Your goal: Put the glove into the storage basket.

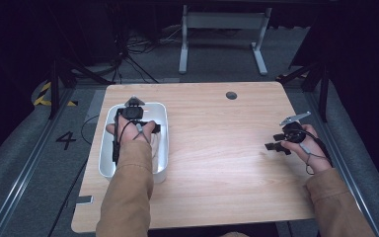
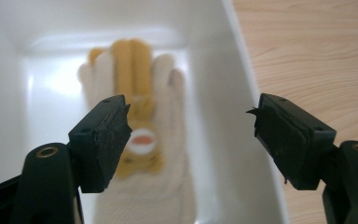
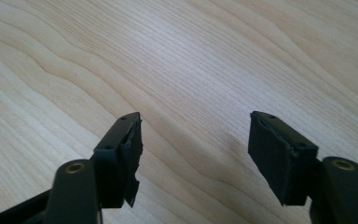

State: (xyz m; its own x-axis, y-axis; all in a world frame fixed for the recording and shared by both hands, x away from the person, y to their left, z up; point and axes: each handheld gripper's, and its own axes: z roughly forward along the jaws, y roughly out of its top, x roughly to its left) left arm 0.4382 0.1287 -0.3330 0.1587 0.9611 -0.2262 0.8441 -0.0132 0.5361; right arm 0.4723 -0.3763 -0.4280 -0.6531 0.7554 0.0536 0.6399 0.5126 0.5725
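Left claw (image 2: 191, 135) is hanging over the white bin (image 1: 162, 111) with its jaws spread wide and nothing between them. Looking along it in the left gripper view, a cream glove (image 2: 168, 154) lies flat on the bin floor right below the gap, fingers pointing away from the claw, and there's an orange-tan strip with a little red-and-white patch on top of it, kinda blurry so I can't say what it is exactly. One jaw sits over the glove, the other sits over the bin's wall (image 2: 228, 93) on the side next to the bare wood. From the high view the left hand (image 1: 131, 129) holds that claw (image 1: 148, 133) inside the bin, which sits near the left edge of the desk (image 1: 217, 148). Right claw (image 3: 193, 158) is well apart from all that, over near the desk's right edge in the right hand (image 1: 311, 145), jaws also apart and empty, pointing toward the middle with just plain wood grain under it. Small dark round grommet (image 1: 231, 95) near the far edge.
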